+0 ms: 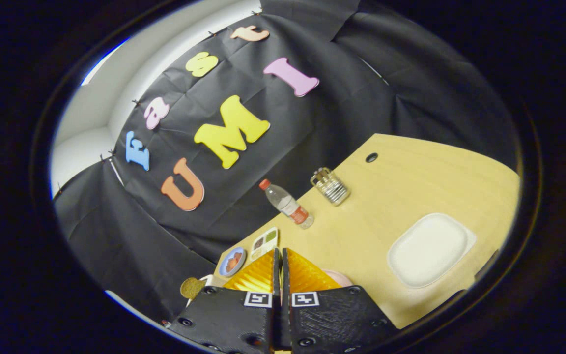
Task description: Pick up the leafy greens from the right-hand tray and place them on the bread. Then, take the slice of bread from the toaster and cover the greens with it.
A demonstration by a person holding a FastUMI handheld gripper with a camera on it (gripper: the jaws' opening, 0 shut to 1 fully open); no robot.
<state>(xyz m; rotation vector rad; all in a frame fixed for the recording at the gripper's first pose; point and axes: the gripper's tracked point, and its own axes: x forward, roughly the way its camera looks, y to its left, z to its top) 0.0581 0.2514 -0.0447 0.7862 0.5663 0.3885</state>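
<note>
A: We note the gripper [281, 255] first. Its fingers are pressed together with nothing between them, held high and tilted over the near table [361, 231] edge. We judge this a carry or approach pose, since no item is within reach.

B: Where are the task items?

A: The white tray [429, 250] sits on the table at about 3 o'clock from the fingertips, well apart. Its long axis runs from 7 o'clock toward 1 o'clock. We see no greens on it, though glare may hide detail. A small plate [232, 261] with brownish food, possibly bread, lies just beside the fingers at 9 o'clock; next to it lies a flat card [264, 242].

B: The toaster?

A: A metal rack [330, 186] at 1 o'clock may be it; we cannot tell. A bottle [287, 203] stands between, at 12 o'clock, neck leaning toward 10 o'clock.
</note>
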